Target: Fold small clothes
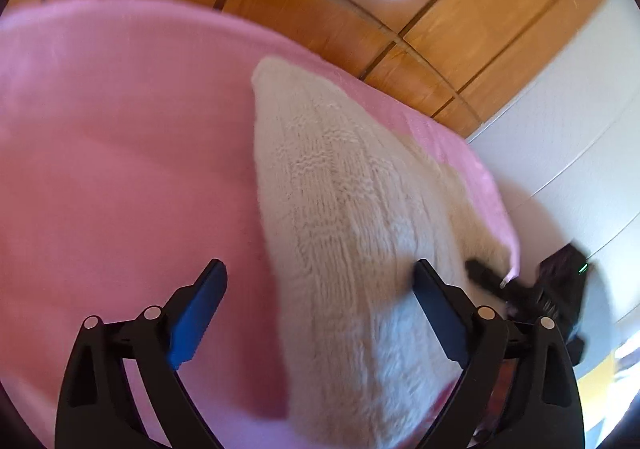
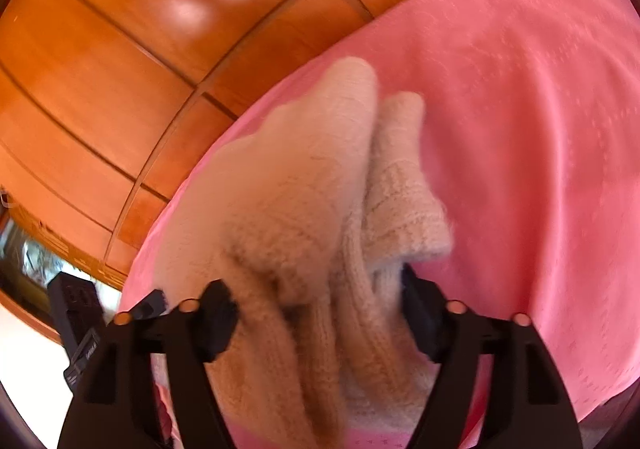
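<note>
left wrist view: the left tongs [image 1: 320,273] stand wide open above a pink cloth [image 1: 120,149], their blue pads [image 1: 198,313] apart and pressing on nothing. a cream knitted garment [image 1: 332,201] lies on the pink cloth as a long folded strip, running from near the far edge of the cloth toward the camera; its near part passes between the two pads, closer to the right-hand one, without being clamped. beyond the cloth lies a wooden floor [image 1: 320,9] with dark seams, and a white panel [image 1: 560,129] fills the right side. the right tongs [image 1: 500,281] appear blurred at the right edge of the cloth.

right wrist view: the right tongs [image 2: 316,289] are spread, with the bunched, ribbed folds of the cream knitted garment [image 2: 312,189] filling the gap between the fingers; motion blur hides whether the pads touch the wool. the garment rests at the left edge of the pink cloth [image 2: 520,109]. a black device [image 2: 76,313] stands at lower left.
</note>
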